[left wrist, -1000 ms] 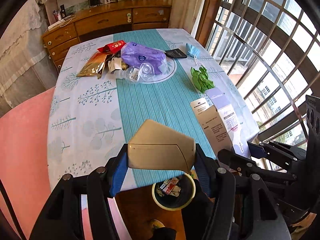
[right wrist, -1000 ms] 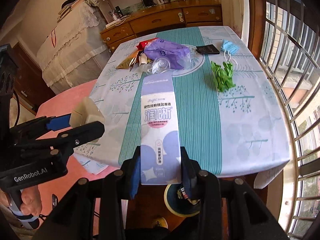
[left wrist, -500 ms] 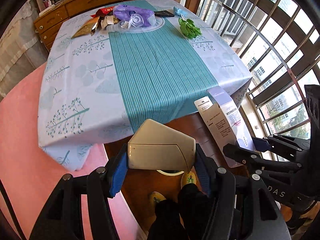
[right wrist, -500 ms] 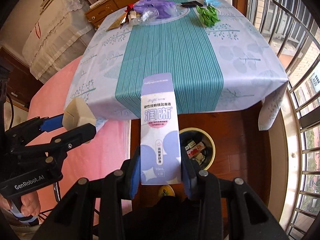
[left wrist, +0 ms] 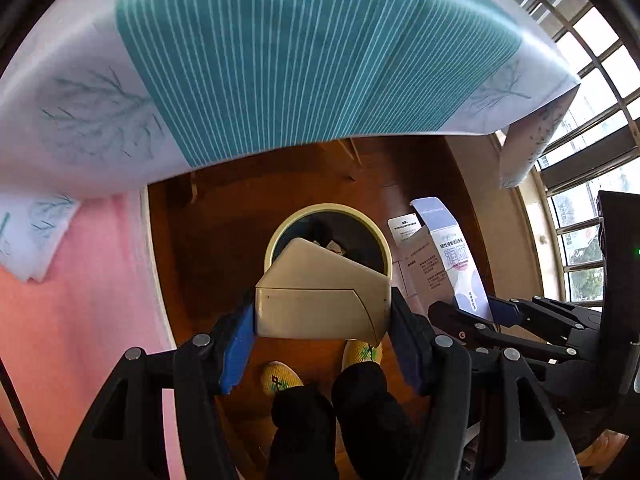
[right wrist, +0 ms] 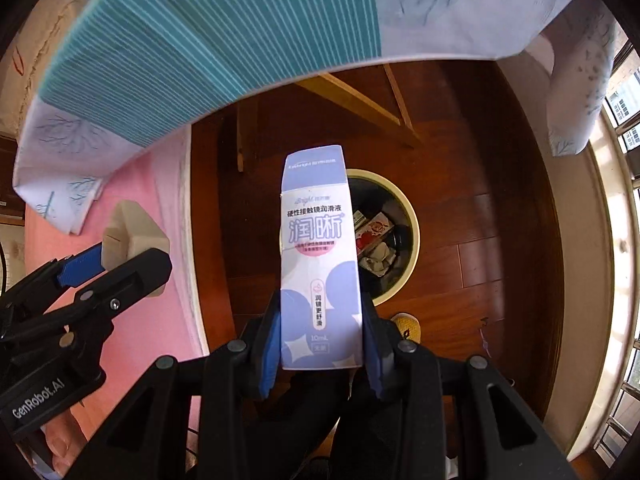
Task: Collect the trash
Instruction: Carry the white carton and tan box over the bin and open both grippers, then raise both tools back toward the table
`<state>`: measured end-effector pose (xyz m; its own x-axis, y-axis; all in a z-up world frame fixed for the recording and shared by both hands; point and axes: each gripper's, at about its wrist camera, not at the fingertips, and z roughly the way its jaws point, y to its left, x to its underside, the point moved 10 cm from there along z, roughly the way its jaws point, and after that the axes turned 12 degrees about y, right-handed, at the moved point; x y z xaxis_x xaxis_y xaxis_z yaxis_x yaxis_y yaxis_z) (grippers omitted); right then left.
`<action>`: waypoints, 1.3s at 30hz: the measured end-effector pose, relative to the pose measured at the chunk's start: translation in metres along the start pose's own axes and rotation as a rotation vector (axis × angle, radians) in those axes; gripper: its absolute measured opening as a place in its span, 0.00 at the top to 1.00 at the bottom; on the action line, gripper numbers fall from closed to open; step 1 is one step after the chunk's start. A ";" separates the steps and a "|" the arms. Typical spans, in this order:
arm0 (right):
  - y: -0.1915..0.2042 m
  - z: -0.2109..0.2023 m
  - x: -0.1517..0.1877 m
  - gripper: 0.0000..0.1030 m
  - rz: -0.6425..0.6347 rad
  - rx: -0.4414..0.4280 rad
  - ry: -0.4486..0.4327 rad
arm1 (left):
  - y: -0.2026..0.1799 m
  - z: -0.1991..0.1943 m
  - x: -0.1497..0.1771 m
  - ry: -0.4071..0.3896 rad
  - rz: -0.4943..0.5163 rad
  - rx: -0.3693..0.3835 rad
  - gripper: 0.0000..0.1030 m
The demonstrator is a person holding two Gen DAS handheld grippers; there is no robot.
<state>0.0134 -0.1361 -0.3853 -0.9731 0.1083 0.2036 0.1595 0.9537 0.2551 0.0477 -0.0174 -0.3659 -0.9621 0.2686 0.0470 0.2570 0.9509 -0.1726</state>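
Two cardboard cartons (left wrist: 320, 300) (right wrist: 320, 264), round bin (left wrist: 276, 240)

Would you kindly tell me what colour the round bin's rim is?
Pale cream-yellow; the round waste bin's rim shows best in the right wrist view.

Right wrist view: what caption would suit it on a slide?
Right gripper holds a purple-and-white carton above a partly filled trash bin.

Below me I count one round bin (right wrist: 414, 236), two cartons, a cream box (left wrist: 320, 300) and a lilac box (right wrist: 320, 264), two grippers, mine left (left wrist: 322, 336) and right (right wrist: 320, 354), and two yellow slippers (left wrist: 280, 378).
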 end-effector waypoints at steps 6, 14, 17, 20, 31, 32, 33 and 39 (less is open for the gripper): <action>-0.026 0.078 -0.026 0.64 0.044 -0.040 0.025 | 0.009 0.079 -0.014 0.021 -0.024 -0.017 0.41; -0.044 0.115 -0.054 0.39 0.069 -0.052 0.019 | 0.031 0.117 -0.030 -0.005 -0.078 0.005 0.01; -0.044 0.111 -0.056 0.39 0.079 -0.040 0.006 | 0.031 0.110 -0.034 -0.026 -0.099 -0.008 0.01; -0.047 0.106 -0.055 0.39 0.094 -0.037 -0.008 | 0.035 0.101 -0.032 -0.041 -0.118 -0.002 0.01; -0.036 0.057 -0.043 0.39 0.118 -0.018 -0.021 | 0.028 0.033 -0.026 -0.079 -0.088 -0.011 0.01; -0.032 0.048 -0.041 0.39 0.118 -0.021 -0.028 | 0.028 0.024 -0.025 -0.084 -0.085 -0.011 0.01; -0.029 0.039 -0.039 0.39 0.117 -0.025 -0.035 | 0.026 0.013 -0.024 -0.090 -0.082 -0.011 0.01; -0.007 -0.020 -0.030 0.39 0.100 -0.045 -0.098 | 0.021 -0.055 -0.017 -0.145 -0.050 -0.030 0.01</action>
<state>0.0444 -0.1519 -0.3742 -0.9631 0.2312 0.1377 0.2618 0.9232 0.2812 0.0740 0.0064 -0.3164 -0.9762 0.1983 -0.0883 0.2094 0.9672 -0.1436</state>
